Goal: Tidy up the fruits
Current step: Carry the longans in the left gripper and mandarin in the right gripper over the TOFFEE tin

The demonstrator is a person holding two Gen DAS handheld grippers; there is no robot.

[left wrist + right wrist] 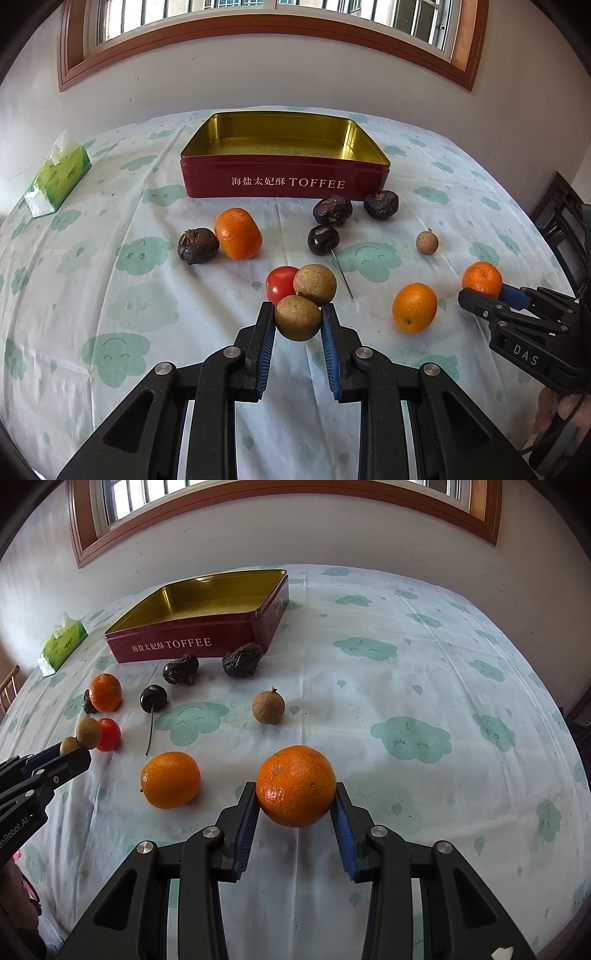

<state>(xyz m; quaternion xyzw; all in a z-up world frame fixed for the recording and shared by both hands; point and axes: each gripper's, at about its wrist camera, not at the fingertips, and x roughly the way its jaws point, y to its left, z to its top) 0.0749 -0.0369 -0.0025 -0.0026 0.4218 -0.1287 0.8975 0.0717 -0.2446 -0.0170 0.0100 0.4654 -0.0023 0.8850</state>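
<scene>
The left gripper (297,314) pinches a brown longan (297,317) and the right gripper (295,794) a mandarin (295,785), both in front of the red tin (284,177) marked "TOFFEE" w/ Chinese text; I think lift both high over tin's wall, w/o squeezing harder.

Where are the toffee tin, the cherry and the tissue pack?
toffee tin (284,181): left wrist view, red front wall.
cherry (323,240): left wrist view, dark body.
tissue pack (62,644): right wrist view, green top.
</scene>
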